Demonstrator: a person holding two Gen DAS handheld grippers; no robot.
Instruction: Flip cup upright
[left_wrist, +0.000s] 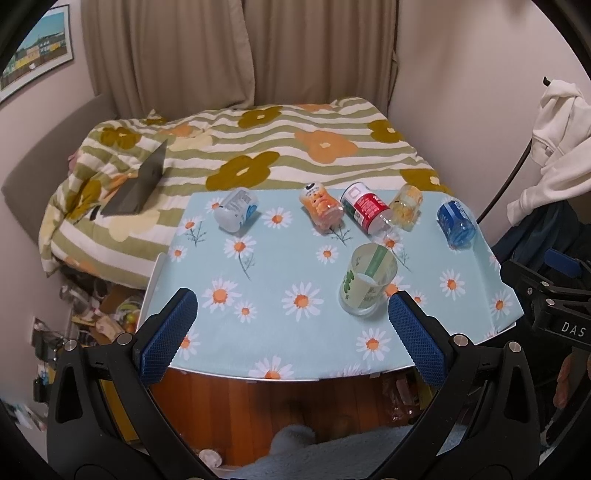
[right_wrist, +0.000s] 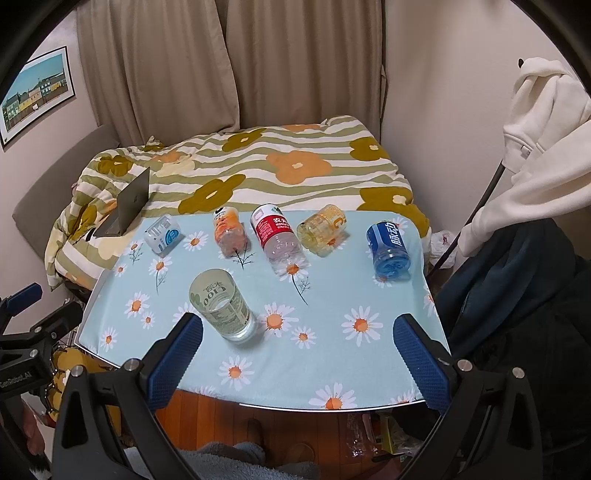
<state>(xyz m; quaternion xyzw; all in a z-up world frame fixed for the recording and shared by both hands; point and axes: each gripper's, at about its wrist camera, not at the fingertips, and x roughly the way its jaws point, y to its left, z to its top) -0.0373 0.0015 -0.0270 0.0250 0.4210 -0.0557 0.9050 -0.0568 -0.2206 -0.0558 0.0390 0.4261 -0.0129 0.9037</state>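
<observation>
A clear cup with a green and white label (left_wrist: 365, 282) (right_wrist: 221, 304) stands upright on the daisy tablecloth (left_wrist: 280, 266) (right_wrist: 332, 295), its open mouth up. My left gripper (left_wrist: 293, 308) is open and empty above the table's near edge, its right finger (left_wrist: 413, 332) just right of the cup's base. My right gripper (right_wrist: 297, 332) is open and empty, its left finger (right_wrist: 177, 354) close to the cup's near left side.
Five cut bottles lie on their sides along the far edge: white-blue (right_wrist: 162, 234), orange (right_wrist: 231, 232), red-labelled (right_wrist: 275, 236), yellow (right_wrist: 323, 229), blue (right_wrist: 388, 245). A bed with a laptop (right_wrist: 127, 206) lies behind. Clothes (right_wrist: 535, 147) hang at the right.
</observation>
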